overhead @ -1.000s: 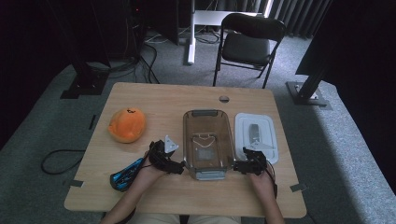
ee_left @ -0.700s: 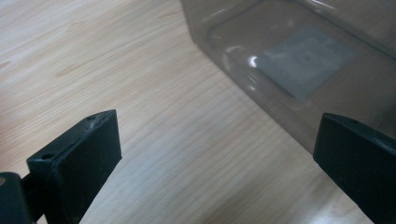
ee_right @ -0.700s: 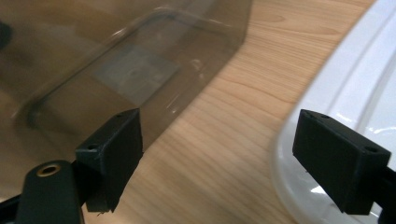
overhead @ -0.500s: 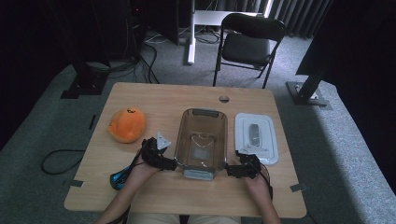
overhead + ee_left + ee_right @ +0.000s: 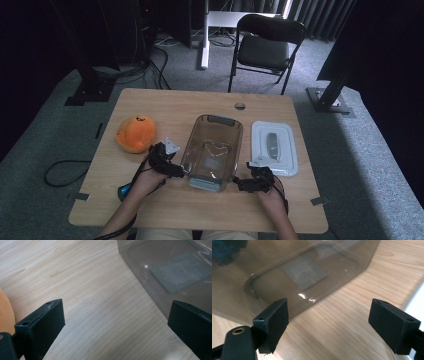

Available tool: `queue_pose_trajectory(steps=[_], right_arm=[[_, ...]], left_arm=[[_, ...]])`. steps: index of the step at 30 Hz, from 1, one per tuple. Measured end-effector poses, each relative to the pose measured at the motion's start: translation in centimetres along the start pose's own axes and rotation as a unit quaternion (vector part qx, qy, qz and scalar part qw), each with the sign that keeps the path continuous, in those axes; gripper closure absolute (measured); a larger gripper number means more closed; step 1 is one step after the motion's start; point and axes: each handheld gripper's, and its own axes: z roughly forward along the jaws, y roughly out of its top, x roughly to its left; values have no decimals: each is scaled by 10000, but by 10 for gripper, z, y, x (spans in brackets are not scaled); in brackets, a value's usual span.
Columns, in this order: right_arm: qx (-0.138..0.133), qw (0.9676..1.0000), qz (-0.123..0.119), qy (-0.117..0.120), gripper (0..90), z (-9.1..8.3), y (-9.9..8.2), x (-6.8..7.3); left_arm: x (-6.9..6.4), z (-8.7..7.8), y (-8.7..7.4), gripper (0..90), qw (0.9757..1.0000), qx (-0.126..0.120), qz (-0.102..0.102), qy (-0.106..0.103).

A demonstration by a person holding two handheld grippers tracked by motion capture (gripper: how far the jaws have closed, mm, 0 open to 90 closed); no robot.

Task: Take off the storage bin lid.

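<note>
Both grippers are flanking the near end of a clear smoky-brown plastic tub [image 5: 212, 152] on the wooden bench [image 5: 150, 205].

The left gripper [image 5: 177, 171] and right gripper [image 5: 241, 183] are holding their jaws wide apart, gripping nothing. The tub is lying mid-bench, its long axis running from near to far, a grey label on its base carrying no readable writing. Beyond sit an orange plush toy [image 5: 135, 133] and a white rectangular lid [image 5: 273, 147].
</note>
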Motion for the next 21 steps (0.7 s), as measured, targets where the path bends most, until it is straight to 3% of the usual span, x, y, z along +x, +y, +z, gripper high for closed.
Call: queue_pose_trajectory(steps=[5, 11, 14, 17, 21], right_arm=[[-4, 9999, -36, 115, 158, 3, 2, 5], [1, 9996, -99, 250, 158, 10, 6, 12], [-29, 9995, -100, 286, 157, 12, 8, 14], [-52, 9995, -141, 282, 157, 15, 10, 17], [-45, 9996, -100, 272, 157, 15, 8, 14]], left_arm=[[7, 0, -1, 15, 9999, -4, -113, -9], [17, -6, -3, 15, 9996, -84, -227, 127], [22, -9, -5, 14, 9987, -161, -411, 266], [29, -13, -9, 14, 9981, -241, -554, 156], [37, -22, -13, 15, 9973, -285, -648, 203]])
